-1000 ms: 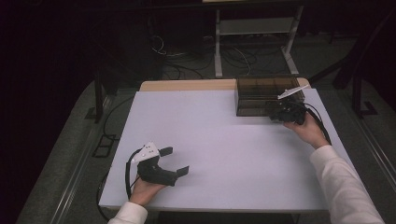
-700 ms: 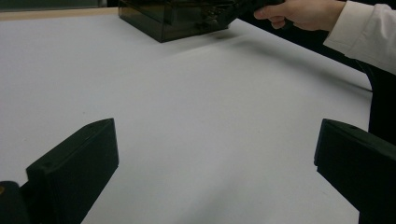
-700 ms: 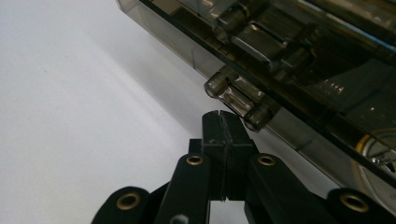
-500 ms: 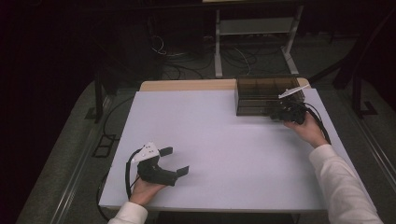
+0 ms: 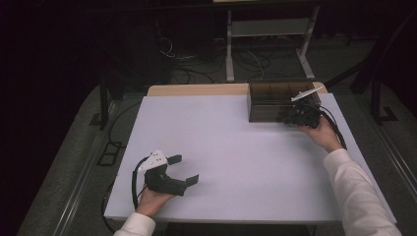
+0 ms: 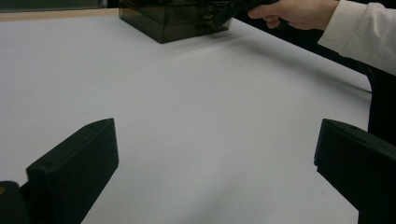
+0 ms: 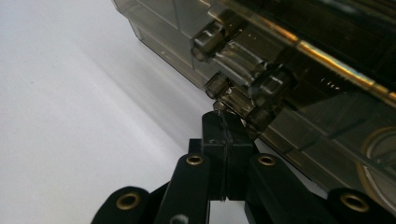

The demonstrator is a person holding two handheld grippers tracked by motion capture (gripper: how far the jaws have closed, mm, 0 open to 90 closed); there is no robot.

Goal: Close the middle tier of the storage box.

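Left gripper: black body, two flat black rectangular jaws, grey three-cornered plate on top with small dark dots, black cable looping from rear. Right gripper: black, grey plate on top, black cable trailing along wrist; brass-coloured rivets on linkage arms, thin seam between jaw blocks. White long sleeves on both arms, cuffs at wrists.

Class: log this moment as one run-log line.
right gripper: shut, at box drawer knob | left gripper: open, resting on table
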